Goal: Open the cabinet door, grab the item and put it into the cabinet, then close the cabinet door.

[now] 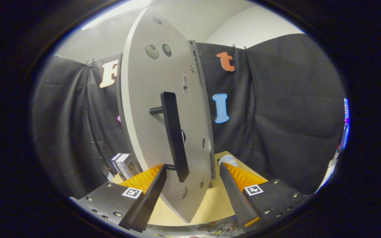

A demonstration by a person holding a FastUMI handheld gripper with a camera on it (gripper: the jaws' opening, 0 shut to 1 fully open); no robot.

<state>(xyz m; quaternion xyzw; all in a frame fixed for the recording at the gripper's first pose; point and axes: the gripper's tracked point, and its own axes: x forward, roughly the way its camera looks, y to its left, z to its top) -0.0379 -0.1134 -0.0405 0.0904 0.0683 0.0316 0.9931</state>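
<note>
The grey cabinet door [150,99] stands just ahead of me, seen at an angle, its near edge swung out toward me. A black bar handle [174,132] runs down its face on two short pegs. My gripper [193,168] is open, with the handle's lower end between the fingers, close to the left one; the right finger stands well apart from it. A small white round item [228,161] lies on the tan table [210,205] just beyond the right finger. The cabinet's inside is hidden behind the door.
Two or three small boxes [121,164] stand upright on the table left of the door, beyond the left finger. Black cloth walls close in the booth behind and on both sides. Loose cables [223,226] lie below the table's front edge.
</note>
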